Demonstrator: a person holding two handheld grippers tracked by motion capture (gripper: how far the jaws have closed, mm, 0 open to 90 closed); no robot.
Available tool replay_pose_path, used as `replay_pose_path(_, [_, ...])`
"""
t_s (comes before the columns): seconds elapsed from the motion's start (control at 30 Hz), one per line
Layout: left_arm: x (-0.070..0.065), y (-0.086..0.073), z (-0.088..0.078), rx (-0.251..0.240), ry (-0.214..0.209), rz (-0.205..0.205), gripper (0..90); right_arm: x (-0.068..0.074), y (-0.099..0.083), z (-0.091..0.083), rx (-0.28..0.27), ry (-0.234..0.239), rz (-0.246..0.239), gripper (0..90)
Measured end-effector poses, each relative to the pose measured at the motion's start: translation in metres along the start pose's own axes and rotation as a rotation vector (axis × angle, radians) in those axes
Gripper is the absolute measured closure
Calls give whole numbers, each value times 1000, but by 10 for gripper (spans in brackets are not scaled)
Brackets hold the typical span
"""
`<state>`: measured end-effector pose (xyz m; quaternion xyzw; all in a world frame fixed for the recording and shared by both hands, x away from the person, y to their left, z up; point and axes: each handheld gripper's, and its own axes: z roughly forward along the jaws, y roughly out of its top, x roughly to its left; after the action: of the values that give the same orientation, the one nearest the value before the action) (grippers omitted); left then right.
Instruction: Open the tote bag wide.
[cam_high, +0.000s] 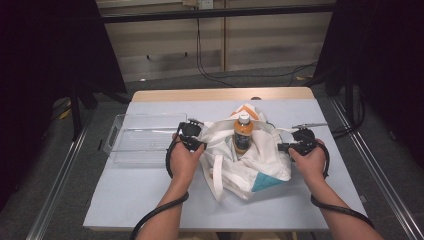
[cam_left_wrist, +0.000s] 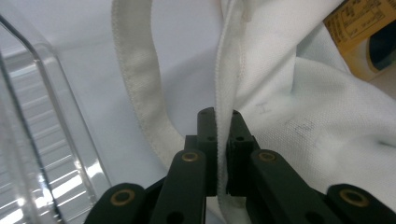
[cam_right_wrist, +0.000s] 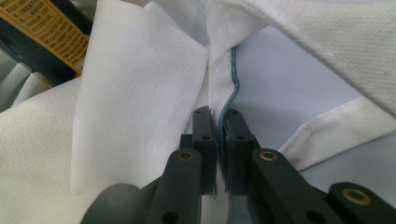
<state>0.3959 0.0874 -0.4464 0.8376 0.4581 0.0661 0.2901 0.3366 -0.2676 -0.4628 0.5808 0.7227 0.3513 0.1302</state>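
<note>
**Two grippers pinch the tote bag's opposite edges**

Two hand-held grippers grip a white tote bag (cam_high: 245, 165) from either side on the pale blue table (cam_high: 125, 195); the left gripper (cam_high: 196, 141) sits at the bag's left edge, the right gripper (cam_high: 286, 147) at its right edge, with the bag's mouth spread between them.

In the left gripper view the left gripper's (cam_left_wrist: 224, 116) jaws are pressed together on a hemmed white seam of the bag (cam_left_wrist: 299, 140), which runs straight up from between the pads; a white strap (cam_left_wrist: 135, 84) loops just to the left of it, and the wall of a clear plastic bin (cam_left_wrist: 28, 140) stands at the left margin.

In the right gripper view the right gripper's (cam_right_wrist: 219, 114) jaws are likewise clamped on the bag's fabric (cam_right_wrist: 126, 107), along an edge stitched with teal thread (cam_right_wrist: 231, 93); a second white strap (cam_right_wrist: 336, 128) crosses the table surface to the right.

An orange drink bottle (cam_high: 243, 132) with a white cap stands upright inside the open bag, about midway between the two grippers; its yellow label shows at the upper corners of both gripper views.

The clear plastic bin (cam_high: 142, 137) lies on the table just left of the left gripper, close beside the bag; a teal patch (cam_high: 265, 181) shows on the bag's near right corner.
</note>
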Motion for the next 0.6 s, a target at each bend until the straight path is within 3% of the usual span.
replay_pose_path(0.1, [1, -2, 0, -11, -5, -8, 873, 0, -1, -1, -6, -3, 0, 854])
replay_pose_path(0.23, [1, -1, -2, -23, -13, -4, 862, 4, 1, -4, -14, -19, -42, 842])
replay_pose_path(0.27, [0, -1, -4, -45, -11, -20, 850, 4, 1, -7, -31, -19, -45, 817])
replay_pose_path(0.33, [1, -1, -7, -41, -20, -23, 794, 4, 2, -9, -27, -19, -36, 754])
replay_pose_path(0.43, [1, -1, -10, -51, -33, -30, 737, 4, 2, -12, -28, -20, -41, 756])
replay_pose_path(0.53, [-1, 0, -15, -68, -46, -44, 675, 7, 4, -17, -35, -22, -50, 691])
replay_pose_path(0.6, [-1, 1, -18, -70, -51, -42, 655, 8, 7, -21, -36, -26, -77, 694])
